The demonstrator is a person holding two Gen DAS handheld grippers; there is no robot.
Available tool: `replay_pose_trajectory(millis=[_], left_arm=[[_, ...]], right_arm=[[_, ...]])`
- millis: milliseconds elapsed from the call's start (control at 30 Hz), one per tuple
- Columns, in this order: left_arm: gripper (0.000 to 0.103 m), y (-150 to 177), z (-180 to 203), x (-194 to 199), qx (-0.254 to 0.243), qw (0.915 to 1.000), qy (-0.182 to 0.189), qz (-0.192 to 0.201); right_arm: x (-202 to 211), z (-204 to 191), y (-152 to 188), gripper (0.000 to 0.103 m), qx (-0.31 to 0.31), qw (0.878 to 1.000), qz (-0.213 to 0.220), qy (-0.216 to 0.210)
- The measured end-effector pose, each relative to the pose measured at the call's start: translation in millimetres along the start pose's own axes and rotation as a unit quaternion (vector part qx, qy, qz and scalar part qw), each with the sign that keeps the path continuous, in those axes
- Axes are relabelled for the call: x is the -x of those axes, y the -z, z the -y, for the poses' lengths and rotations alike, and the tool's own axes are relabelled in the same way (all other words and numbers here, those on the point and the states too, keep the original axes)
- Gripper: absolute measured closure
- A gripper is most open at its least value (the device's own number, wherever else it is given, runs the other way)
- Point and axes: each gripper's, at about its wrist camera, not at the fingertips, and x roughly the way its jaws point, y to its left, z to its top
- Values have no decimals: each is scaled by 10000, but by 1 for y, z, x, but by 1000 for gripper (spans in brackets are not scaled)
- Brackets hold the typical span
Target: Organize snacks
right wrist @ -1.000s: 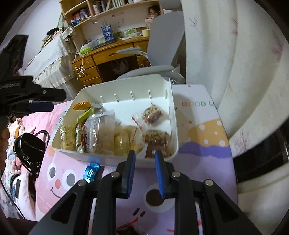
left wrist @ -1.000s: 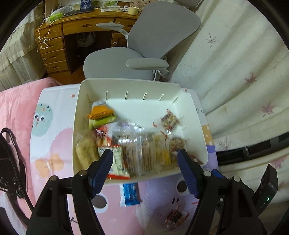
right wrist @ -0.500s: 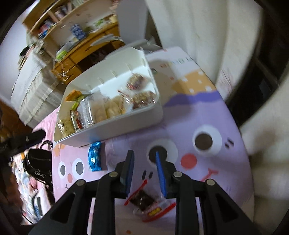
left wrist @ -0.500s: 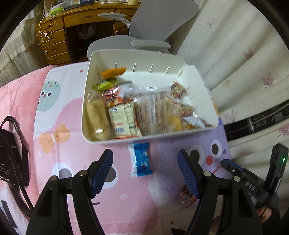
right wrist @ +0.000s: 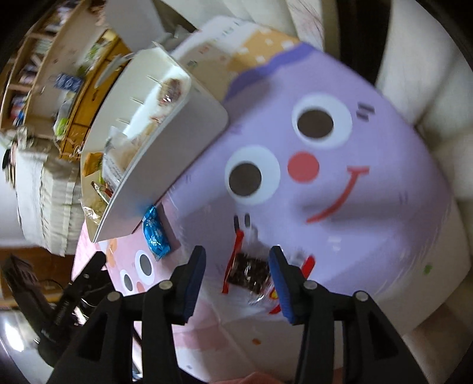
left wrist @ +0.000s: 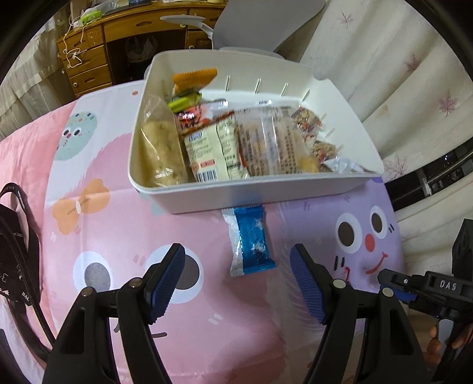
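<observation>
Your cartoon-print cloth (left wrist: pixel 124 224) runs past the frame on every side, and your right wrist view is smeared by motion, so the shelves behind it are unreadable. One white bin (left wrist: pixel 266 192) sits on the cloth; its far corner is cut by the grey chair (left wrist: pixel 266 26), and in the right view only its near wall and a strip of contents show. Inside, the packets overlap, so you cannot count them surely: roughly eight or nine. Two snacks lie loose on the cloth. One blue wrapper (left wrist: pixel 251 242) lies touching the bin's near wall, ahead of your left gripper (left wrist: pixel 236 277), whose jaws stand wide with nothing between them. One clear red-edged packet (right wrist: pixel 248 271) of dark pieces lies between the fingers of your right gripper (right wrist: pixel 236 274), its lower end hidden by the right finger; those jaws are opening, and the pads do not look to be pressing it.
</observation>
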Motion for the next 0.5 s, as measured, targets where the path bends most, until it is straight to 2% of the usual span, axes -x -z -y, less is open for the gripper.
replay_pose_trajectory(millis=[233, 333, 500], left_arm=[[31, 9, -3, -26, 90, 9999, 76, -2], [31, 12, -2, -39, 166, 9998, 79, -62], [31, 11, -1, -54, 338, 9994, -9, 8]], right_arm=[[-25, 17, 8, 54, -993, 9941, -405, 139], [-34, 20, 11, 48, -1236, 9907, -538, 171], [-46, 19, 13, 47, -1457, 9867, -666, 265]])
